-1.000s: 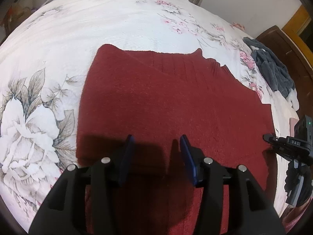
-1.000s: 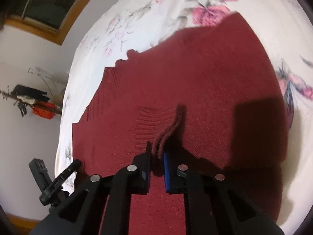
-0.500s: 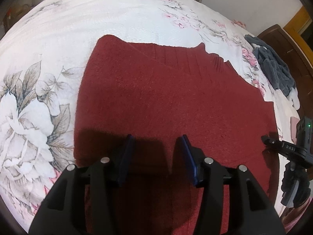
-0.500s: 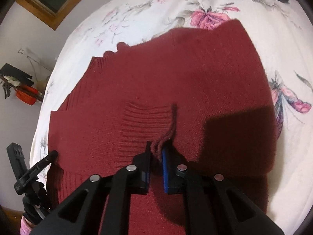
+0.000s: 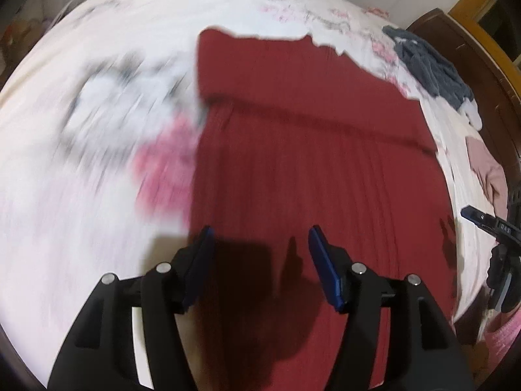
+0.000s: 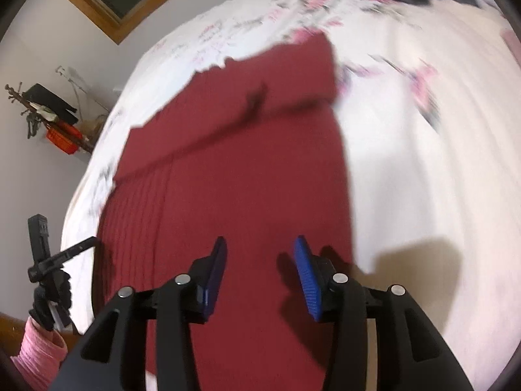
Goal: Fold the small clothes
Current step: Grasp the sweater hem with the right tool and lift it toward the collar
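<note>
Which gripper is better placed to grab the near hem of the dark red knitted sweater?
Marginally the left gripper: open, squarely over the dark red knitted sweater. The right gripper, also open, sits nearer its edge.

This is a bedroom in a home. A bed spread with a white floral sheet fills both views, with a dark wooden bed frame at one edge and a heap of grey clothes lying on the sheet. A wood-framed window is set in the plain white wall, beside a cluttered rack of household odds and ends.
</note>
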Tool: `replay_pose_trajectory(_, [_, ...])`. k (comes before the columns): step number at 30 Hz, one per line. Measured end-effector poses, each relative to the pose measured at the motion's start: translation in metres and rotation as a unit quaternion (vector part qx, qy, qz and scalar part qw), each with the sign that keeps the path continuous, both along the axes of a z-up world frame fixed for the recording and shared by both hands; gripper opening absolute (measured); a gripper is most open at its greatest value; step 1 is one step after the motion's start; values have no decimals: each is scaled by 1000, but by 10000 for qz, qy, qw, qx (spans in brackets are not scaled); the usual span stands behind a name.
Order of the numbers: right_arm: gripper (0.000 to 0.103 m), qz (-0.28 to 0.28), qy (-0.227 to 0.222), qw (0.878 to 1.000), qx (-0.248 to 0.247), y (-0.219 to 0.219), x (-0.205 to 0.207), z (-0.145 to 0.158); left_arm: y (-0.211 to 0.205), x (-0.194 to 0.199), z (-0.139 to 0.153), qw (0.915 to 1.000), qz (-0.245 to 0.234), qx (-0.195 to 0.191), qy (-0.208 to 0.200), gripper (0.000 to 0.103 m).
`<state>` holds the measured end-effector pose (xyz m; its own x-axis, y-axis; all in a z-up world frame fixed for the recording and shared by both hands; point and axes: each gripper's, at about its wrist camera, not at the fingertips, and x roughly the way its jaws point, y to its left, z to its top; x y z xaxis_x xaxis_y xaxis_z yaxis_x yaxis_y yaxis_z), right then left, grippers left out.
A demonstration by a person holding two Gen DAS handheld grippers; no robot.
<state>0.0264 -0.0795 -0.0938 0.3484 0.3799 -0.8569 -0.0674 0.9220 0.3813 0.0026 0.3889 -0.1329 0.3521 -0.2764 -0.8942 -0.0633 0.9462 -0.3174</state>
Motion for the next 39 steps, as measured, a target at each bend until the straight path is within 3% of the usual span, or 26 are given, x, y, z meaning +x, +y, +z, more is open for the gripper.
replay_pose_trajectory(4, [51,-157,231,9996,-41,-28,-62,-5,5,-54,-4,9997,-10,64,253,63])
replay_pose_trajectory(11, [51,-224,601,9979,-10,-43,-106,-33,13,-101,-13,9985,187,-307,420,63])
replay_pose_trajectory(20, [51,-424,832,9947,441,-42,-119,-61,8,-120,-39,9947,362,-735,615,63])
replay_pose_trajectory(23, [46,-329,875,9905,1008,-38,-126,-61,3,-121,-38,9932,377,-927,599,63])
replay_pose_trajectory(26, [45,-191,911,9888,1165,-26,-125,-63,-4,-121,-39,9901,363,-1202,627,63])
replay_pose_trajectory(31, [42,-427,1017,9840,1402,-27,-122,-75,-11,-119,-45,9891,465,-1215,695,62])
replay_pose_trajectory(33, [38,-485,1040,9819,1509,-30,-121,-77,-11,-119,-45,9877,513,-1304,694,59])
replay_pose_trajectory(35, [29,-452,1039,9817,1530,-33,-122,-77,-12,-120,-44,9870,504,-1352,710,42])
replay_pose_trajectory(39, [14,-412,984,9806,1647,-30,-121,-76,-16,-122,-47,9866,509,-1356,745,27])
